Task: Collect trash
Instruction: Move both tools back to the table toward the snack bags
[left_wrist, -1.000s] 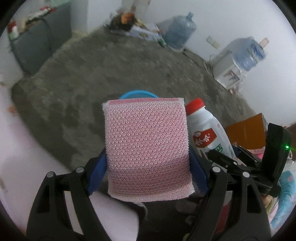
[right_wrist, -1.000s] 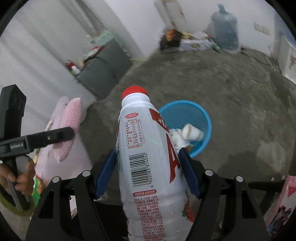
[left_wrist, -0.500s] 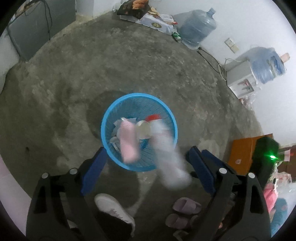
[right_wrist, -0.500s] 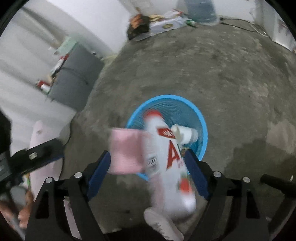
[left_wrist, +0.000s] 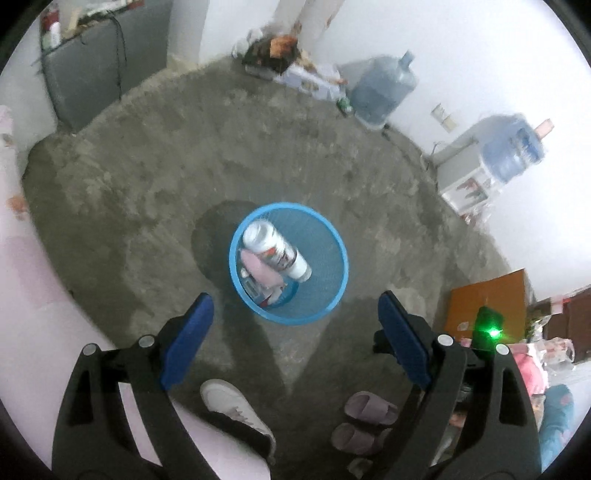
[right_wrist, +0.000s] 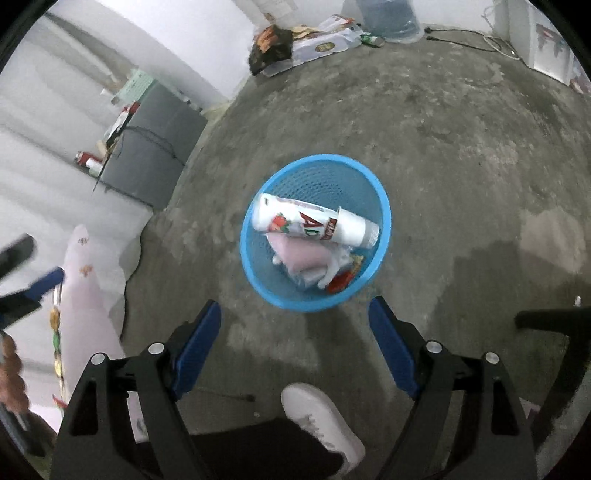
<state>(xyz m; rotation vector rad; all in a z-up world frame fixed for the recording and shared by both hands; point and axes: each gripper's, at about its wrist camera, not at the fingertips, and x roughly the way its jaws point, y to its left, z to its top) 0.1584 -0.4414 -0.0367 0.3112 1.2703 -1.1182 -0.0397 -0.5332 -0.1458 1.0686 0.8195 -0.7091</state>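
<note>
A blue mesh wastebasket (left_wrist: 334, 295) stands on the concrete floor; it also shows in the right wrist view (right_wrist: 384, 206). Inside it lie a white milk bottle (left_wrist: 275, 249) (right_wrist: 314, 223), a pink sponge (left_wrist: 258, 271) (right_wrist: 306, 254) and other scraps. My left gripper (left_wrist: 295, 314) is open and empty, above and in front of the basket. My right gripper (right_wrist: 295, 317) is open and empty, also above the basket's near rim.
A white shoe (left_wrist: 236, 410) (right_wrist: 321, 417) and grey slippers (left_wrist: 365, 410) are on the floor below the grippers. Water jugs (left_wrist: 384, 88), a dispenser (left_wrist: 469, 177), a grey cabinet (right_wrist: 151, 147), an orange box (left_wrist: 487, 302) and litter (right_wrist: 295, 44) line the walls.
Both grippers opened. The pink sponge dropped from the left gripper and the milk bottle from the right; both now lie in the blue basket.
</note>
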